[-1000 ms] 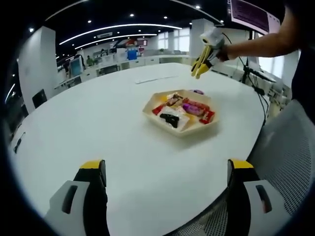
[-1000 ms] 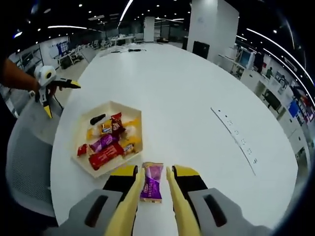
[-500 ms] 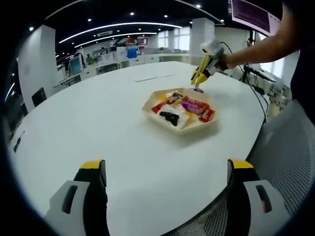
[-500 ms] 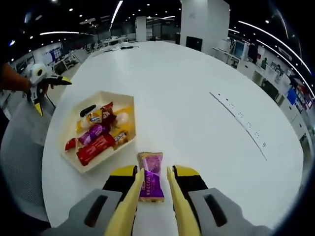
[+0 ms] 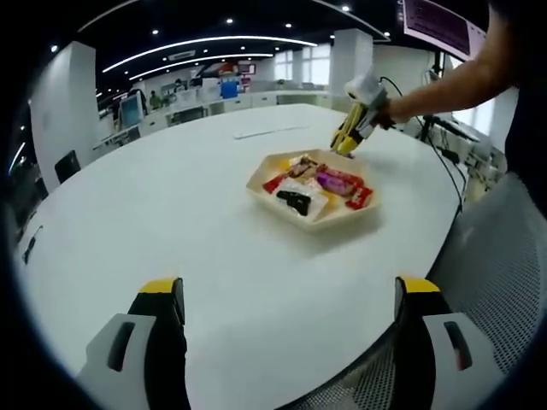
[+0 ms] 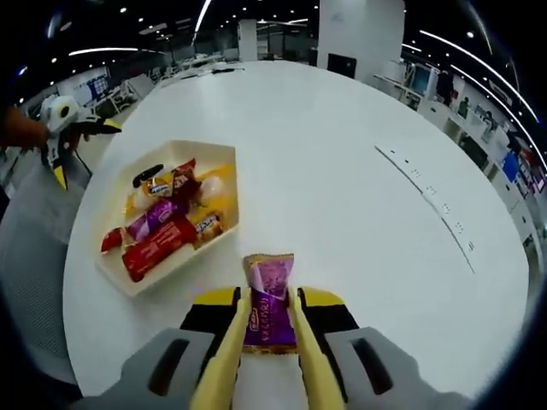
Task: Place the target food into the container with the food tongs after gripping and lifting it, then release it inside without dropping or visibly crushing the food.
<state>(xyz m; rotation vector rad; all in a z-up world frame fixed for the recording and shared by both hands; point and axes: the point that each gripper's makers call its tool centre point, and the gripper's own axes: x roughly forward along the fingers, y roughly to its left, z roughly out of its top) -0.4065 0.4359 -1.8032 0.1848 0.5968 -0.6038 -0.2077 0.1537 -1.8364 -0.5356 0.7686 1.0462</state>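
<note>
Right gripper [image 6: 265, 342] reaching low beside the tray [image 6: 117, 279]
Its tongs [image 6: 224, 363] pinch the purple snack packet [image 6: 269, 303]; left gripper [image 5: 286, 295] gapes wide, empty.

snack packet [image 6: 269, 301] right of tray [image 6: 112, 272]

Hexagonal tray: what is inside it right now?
The hexagonal tray holds mixed wrapped snacks: a long red bar, a purple packet, a small black item and others. Whatever lies beneath them is covered.
</note>
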